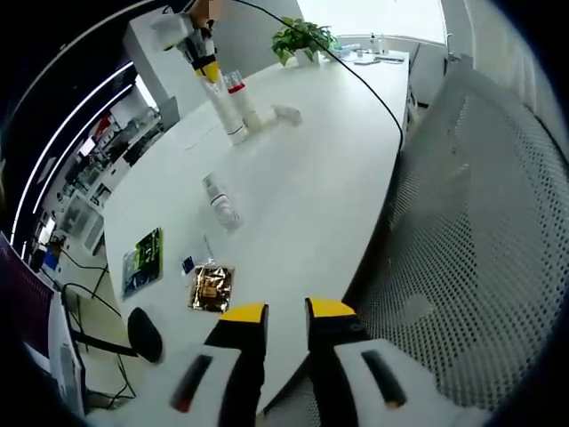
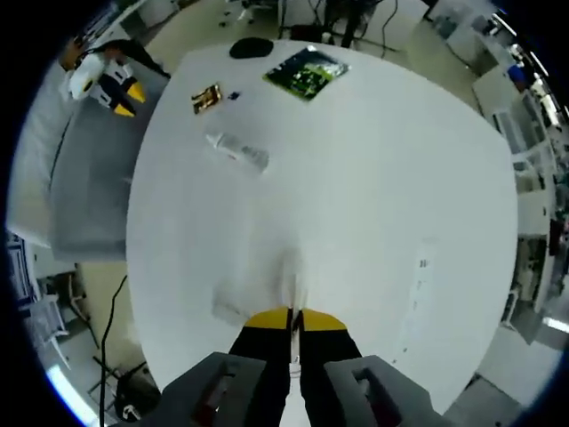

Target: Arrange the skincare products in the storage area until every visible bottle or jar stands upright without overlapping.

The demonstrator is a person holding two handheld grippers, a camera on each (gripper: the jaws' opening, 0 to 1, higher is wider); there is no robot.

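Observation:
My right gripper is shut on a tall white bottle, which points down at the white table. In the left gripper view that gripper shows far off, holding the white bottle upright on the table, close beside a red-capped white bottle. A clear bottle lies on its side mid-table, also seen as the clear bottle. My left gripper is open and empty at the near table edge; from the other side, the left gripper hovers over a chair.
A green circuit board, a gold packet and a black mouse lie near the table's end. A small white object sits by the standing bottles. A grey mesh chair stands alongside. A plant is at the far end.

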